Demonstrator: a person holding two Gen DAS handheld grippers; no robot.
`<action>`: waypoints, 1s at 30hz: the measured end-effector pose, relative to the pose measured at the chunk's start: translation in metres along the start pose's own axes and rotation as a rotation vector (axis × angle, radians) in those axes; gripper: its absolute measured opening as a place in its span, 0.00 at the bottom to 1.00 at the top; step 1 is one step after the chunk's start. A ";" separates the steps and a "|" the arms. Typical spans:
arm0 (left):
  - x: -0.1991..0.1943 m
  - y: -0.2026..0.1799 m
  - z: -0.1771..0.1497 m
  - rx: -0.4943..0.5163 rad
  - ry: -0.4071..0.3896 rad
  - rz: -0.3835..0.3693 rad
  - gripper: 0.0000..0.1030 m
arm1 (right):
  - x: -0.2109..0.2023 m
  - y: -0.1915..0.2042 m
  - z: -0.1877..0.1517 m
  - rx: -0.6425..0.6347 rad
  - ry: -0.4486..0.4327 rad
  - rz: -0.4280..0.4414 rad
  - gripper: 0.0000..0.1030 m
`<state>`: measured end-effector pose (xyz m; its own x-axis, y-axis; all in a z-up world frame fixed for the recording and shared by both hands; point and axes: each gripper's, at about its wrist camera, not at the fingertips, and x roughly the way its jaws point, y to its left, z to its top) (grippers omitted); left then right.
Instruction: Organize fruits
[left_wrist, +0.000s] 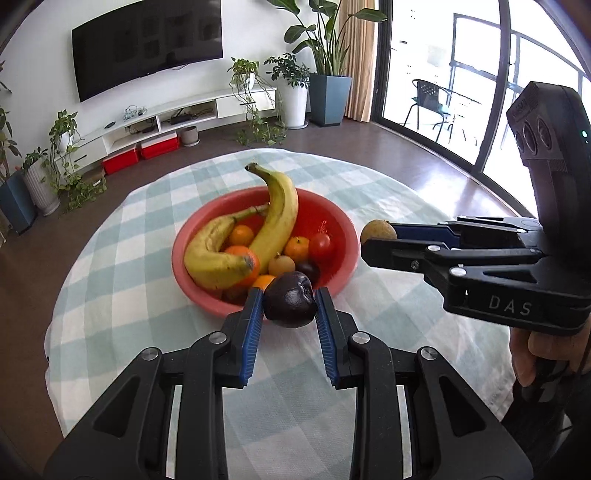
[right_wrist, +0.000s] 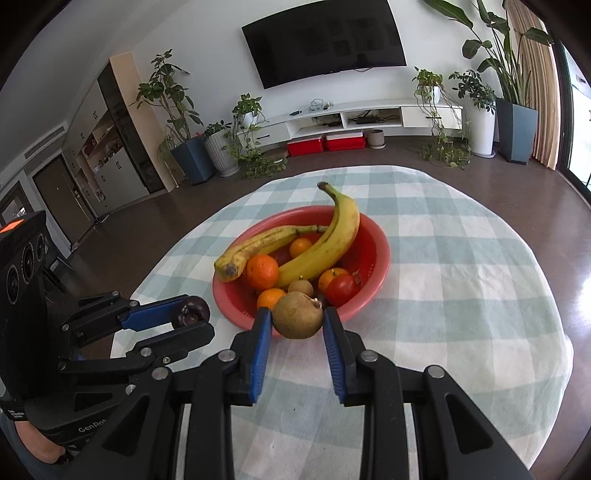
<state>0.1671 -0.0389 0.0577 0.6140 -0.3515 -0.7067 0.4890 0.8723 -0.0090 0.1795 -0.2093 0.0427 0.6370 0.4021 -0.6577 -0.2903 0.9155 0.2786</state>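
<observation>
- The round table under its pale green-and-white checked cloth (right_wrist: 461, 295) spreads beneath both tools; bare cloth lies directly below each pair of jaws and out to either side.
- The shallow red plastic bowl (left_wrist: 332, 221) sits just ahead of both sets of jaws and lower than them. From the left tool its near rim is straight ahead. From the right tool it lies ahead and slightly left.
- Two yellow curved bananas (left_wrist: 280, 218) fill the back of that bowl, the taller one with its long axis running away from the jaws, stem tip at the far end. Small oranges (right_wrist: 262, 271) and a red tomato (right_wrist: 343, 288) crowd the near part, so there looks to be little free room just beyond the rim.
- The left gripper (left_wrist: 289, 306) is clenched on a dark purple round fruit (left_wrist: 290, 299), one blue pad on each flank, held clear of the cloth and just short of the bowl's near rim.
- The right gripper (right_wrist: 297, 317) is grasping a brown-green round fruit with a dry stem scar (right_wrist: 297, 314), likewise pinched side to side and lifted, overlapping the near rim in its own view.
- I judge the two fruits about equally near the bowl, one at each side of it.
</observation>
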 end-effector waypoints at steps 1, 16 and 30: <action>0.004 0.004 0.009 -0.001 -0.004 0.001 0.26 | 0.004 -0.001 0.005 -0.008 0.002 -0.004 0.30; 0.096 0.031 0.065 0.030 0.077 0.032 0.26 | 0.074 -0.021 0.029 -0.058 0.098 -0.099 0.30; 0.108 0.044 0.055 -0.026 0.074 0.068 0.56 | 0.074 -0.022 0.021 -0.059 0.108 -0.134 0.31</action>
<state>0.2892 -0.0570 0.0203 0.5974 -0.2658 -0.7566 0.4311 0.9020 0.0234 0.2478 -0.1997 0.0029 0.5931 0.2696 -0.7586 -0.2513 0.9572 0.1437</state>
